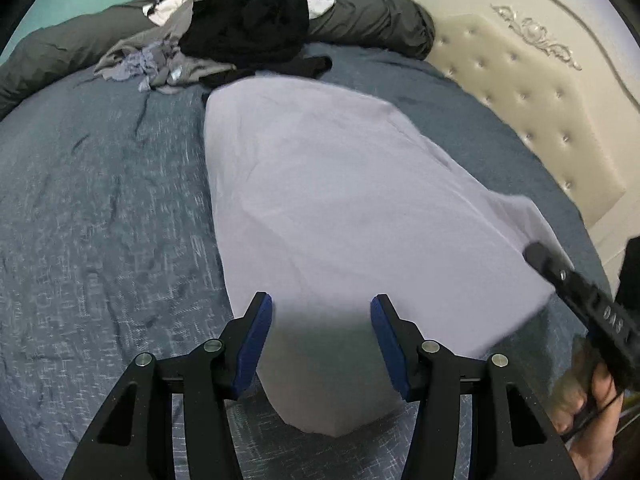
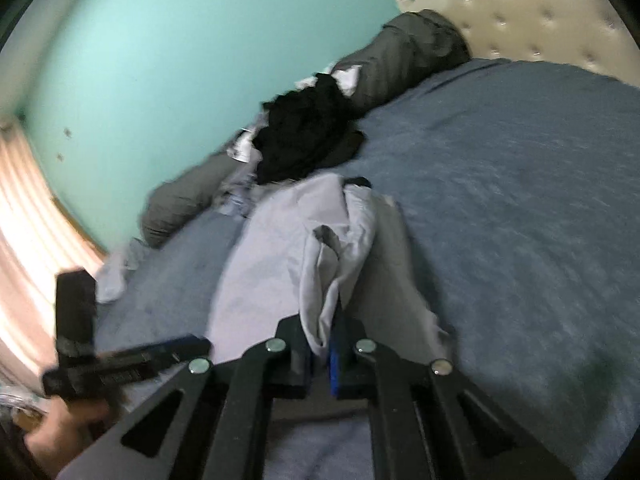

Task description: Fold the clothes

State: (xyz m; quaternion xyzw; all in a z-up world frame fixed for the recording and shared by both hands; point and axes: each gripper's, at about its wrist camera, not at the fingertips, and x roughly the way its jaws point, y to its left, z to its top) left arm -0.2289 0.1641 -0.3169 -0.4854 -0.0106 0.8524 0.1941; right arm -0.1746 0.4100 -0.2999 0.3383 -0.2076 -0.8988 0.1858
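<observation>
The right gripper (image 2: 324,344) pinches a bunched edge of the pale garment (image 1: 340,200) spread on the bed (image 1: 100,220), the left gripper (image 1: 320,340) gapes above it, so that thin pinch may slip, spoiling the fold

Left gripper (image 1: 321,312): jaws spread wide, empty. Right gripper (image 2: 322,344): jaws clamped on cloth (image 2: 340,248), raised.

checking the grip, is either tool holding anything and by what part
The right tool pinches a bunched edge of the pale garment. The left tool is open, holding nothing.
</observation>
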